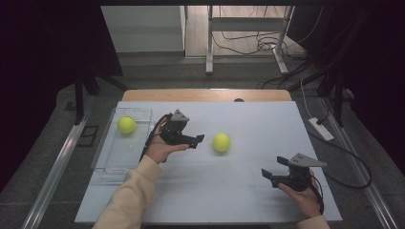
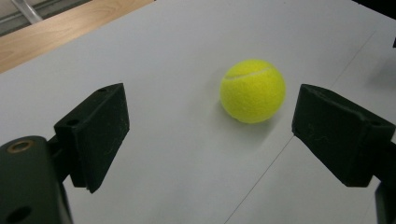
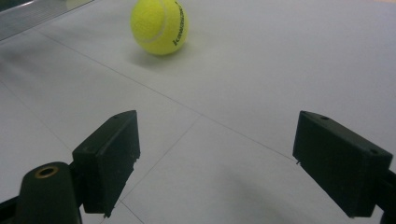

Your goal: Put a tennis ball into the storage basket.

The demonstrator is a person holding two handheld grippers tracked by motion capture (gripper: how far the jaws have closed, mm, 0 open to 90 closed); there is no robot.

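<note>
White sheeting covers the table (image 1: 248, 191), with a wooden edge at its far side and dark curtains and cables beyond. From the high view, a tennis ball (image 1: 221, 142) lies near the middle of the table. The left gripper (image 1: 197, 140), held in the person's left hand (image 1: 160, 149), points toward this ball from just beside it, jaws spread and holding nothing. A clear tray (image 1: 109, 162) sits at the table's left edge with a second tennis ball (image 1: 126, 125) in its far end. The right gripper (image 1: 268, 174) rests low at the near right, well apart from the loose ball, jaws parted and empty.

Along the left gripper view, the left gripper (image 2: 210, 135) has its jaws wide open, and the tennis ball (image 2: 252, 90) lies on the table just ahead of them, nearer the right-hand jaw, touching neither.

Along the right gripper view, the right gripper (image 3: 215, 161) also stands wide open over bare table, with the tennis ball (image 3: 159, 26) farther off at the top of the frame.
</note>
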